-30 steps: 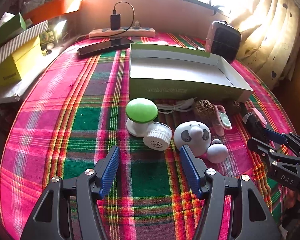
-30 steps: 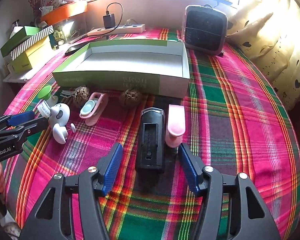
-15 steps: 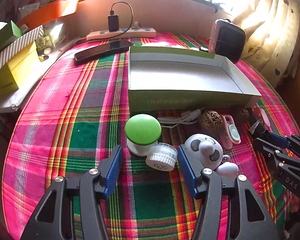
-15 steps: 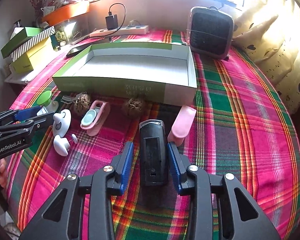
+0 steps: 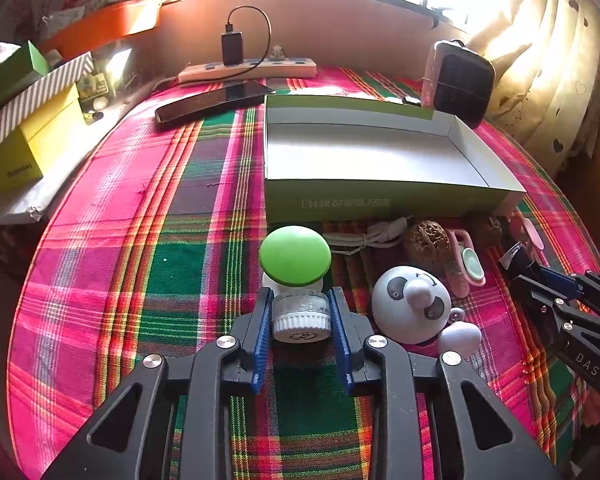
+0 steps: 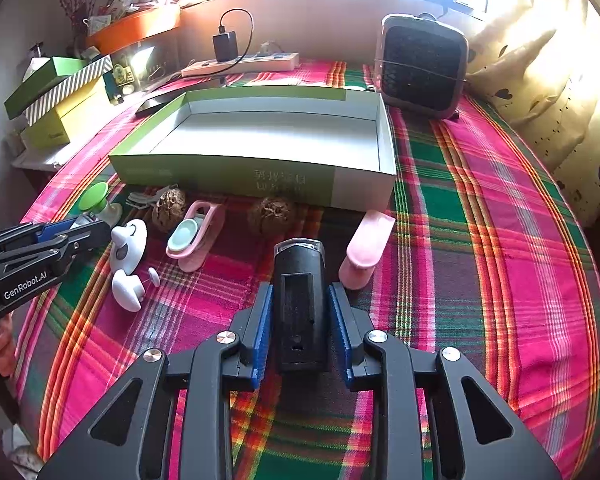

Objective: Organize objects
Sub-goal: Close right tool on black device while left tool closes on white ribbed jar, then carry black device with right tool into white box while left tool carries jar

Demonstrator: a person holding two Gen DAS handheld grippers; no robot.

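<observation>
In the left wrist view my left gripper point(image 5: 300, 294) is closing, and its blue pads press on the sides of a white ribbed round cap point(image 5: 300, 318). The cap lies against a green-domed white piece point(image 5: 295, 255). A white panda-faced toy point(image 5: 410, 304) lies just to the right. In the right wrist view my right gripper point(image 6: 300, 288) is closing too, its pads tight against a black rectangular device point(image 6: 299, 264) that lies on the plaid cloth. An empty green-and-white box point(image 6: 220, 172) stands behind the objects.
A pink clip point(image 6: 366, 248), a pink holder with a mint disc point(image 6: 196, 236) and two walnuts point(image 6: 170, 208) lie in front of the box. Behind it are a phone point(image 5: 216, 100), a power strip point(image 5: 252, 68) and a small fan point(image 6: 420, 64). Stacked boxes point(image 5: 20, 120) stand at the far left.
The left gripper moved forward and its jaws closed onto the white cap. The right gripper's jaws closed onto the black device, and the pink clip beside it was nudged aside.
</observation>
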